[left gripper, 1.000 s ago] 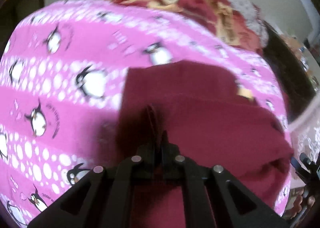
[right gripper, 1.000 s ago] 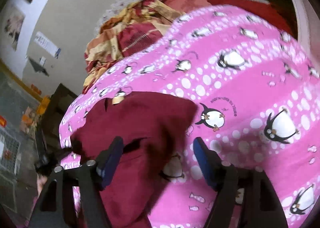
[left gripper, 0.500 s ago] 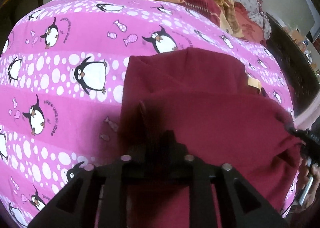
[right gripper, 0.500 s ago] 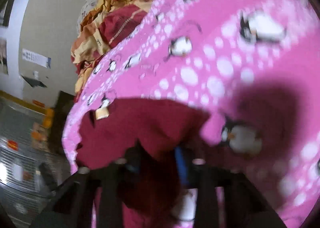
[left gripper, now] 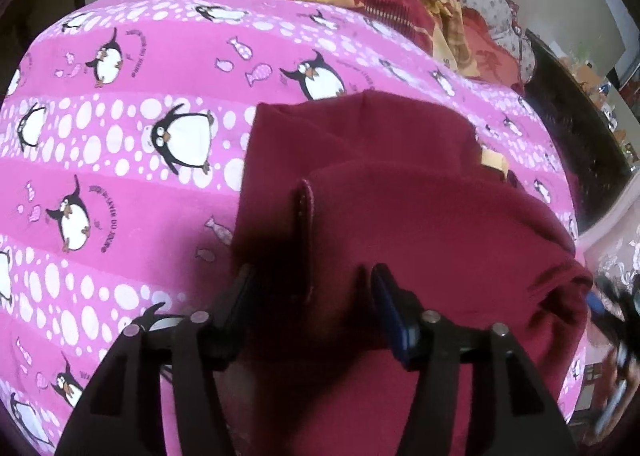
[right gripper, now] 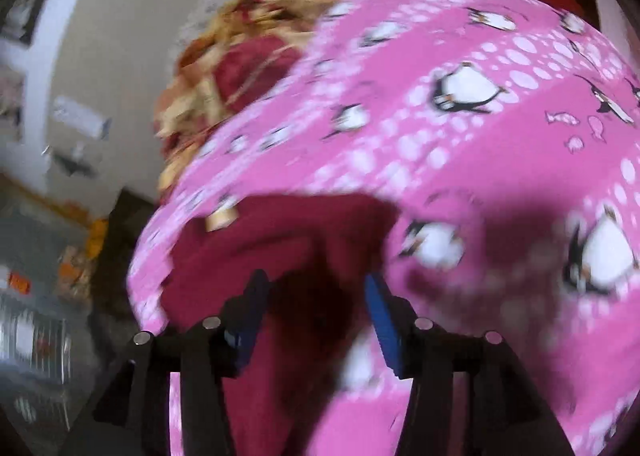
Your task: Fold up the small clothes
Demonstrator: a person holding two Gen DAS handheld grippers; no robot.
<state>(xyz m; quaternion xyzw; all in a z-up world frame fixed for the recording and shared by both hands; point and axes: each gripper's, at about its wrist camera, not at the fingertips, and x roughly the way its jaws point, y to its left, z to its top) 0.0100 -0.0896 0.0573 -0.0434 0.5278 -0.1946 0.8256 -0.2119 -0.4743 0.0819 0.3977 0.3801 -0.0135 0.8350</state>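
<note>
Both tools now parted and empty: left tool (left gripper: 310, 306) spread over the near hem of the maroon garment (left gripper: 400, 216), right tool (right gripper: 316, 314) likewise spread above its corner, after pinching cloth half a second ago. Garment dropped onto the penguin bedsheet (left gripper: 120, 176), near the bed's right edge, one layer doubled over. First fold apparently laid; probably ready for regrasping and another fold.

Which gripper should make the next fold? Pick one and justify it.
Probably left. The left gripper hovers open squarely over the maroon garment, straddling its raised edge. The right gripper sits at the garment's corner, its view blurred.
</note>
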